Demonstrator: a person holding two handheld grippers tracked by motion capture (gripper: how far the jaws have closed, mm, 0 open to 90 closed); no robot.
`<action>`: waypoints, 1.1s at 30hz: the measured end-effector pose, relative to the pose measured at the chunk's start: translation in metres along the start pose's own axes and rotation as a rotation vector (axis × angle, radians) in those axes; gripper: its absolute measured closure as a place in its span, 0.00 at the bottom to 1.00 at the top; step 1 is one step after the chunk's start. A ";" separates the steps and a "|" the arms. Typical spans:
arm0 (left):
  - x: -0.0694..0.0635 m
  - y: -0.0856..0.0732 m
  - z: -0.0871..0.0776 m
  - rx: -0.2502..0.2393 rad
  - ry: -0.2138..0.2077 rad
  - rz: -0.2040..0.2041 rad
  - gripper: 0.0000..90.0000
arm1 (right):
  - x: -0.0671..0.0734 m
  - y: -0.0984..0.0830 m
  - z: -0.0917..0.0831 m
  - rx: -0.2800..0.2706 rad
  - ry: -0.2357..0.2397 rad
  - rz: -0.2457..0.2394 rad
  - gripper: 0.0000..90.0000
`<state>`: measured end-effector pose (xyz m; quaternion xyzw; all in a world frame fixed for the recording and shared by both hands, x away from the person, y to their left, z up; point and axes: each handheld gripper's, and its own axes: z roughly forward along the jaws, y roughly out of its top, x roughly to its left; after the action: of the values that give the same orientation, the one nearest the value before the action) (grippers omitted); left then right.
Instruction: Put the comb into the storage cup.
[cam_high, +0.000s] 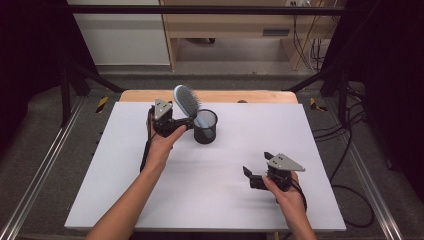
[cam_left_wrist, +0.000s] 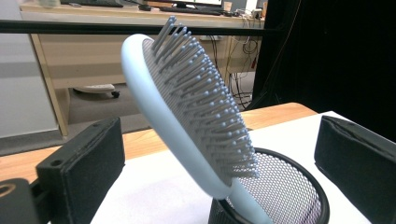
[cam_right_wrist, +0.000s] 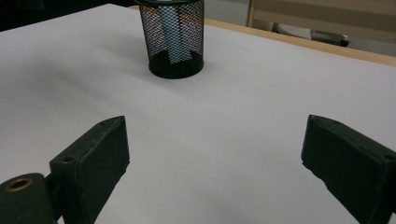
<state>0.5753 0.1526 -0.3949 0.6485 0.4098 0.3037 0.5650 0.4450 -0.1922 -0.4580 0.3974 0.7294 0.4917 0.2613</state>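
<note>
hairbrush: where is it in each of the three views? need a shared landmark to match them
High view: hairbrush stands top centre, handle down in the black mesh cup, head leaning left toward the left gripper.
Left gripper view: hairbrush centre frame, between the open jaws, bristles facing right, with the cup below.
Right gripper view: its pale blue handle seen through the mesh at the top.
Shared landmark: the mesh cup.

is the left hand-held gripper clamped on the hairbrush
No, in the left gripper view its jaws stand wide apart on either side of the hairbrush, which leans in the mesh cup.
</note>
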 end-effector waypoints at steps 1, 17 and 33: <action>0.000 0.000 -0.001 0.002 0.000 0.000 0.02 | 0.000 0.000 0.000 0.001 -0.001 0.002 0.09; 0.001 0.009 -0.032 0.001 -0.009 0.028 0.02 | 0.005 0.001 0.001 0.009 -0.013 0.001 0.05; 0.004 0.015 -0.036 -0.010 -0.038 0.014 0.02 | 0.006 0.000 -0.007 0.006 0.006 0.016 0.03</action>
<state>0.5488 0.1730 -0.3745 0.6543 0.3930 0.2971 0.5737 0.4364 -0.1905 -0.4557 0.4025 0.7286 0.4926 0.2541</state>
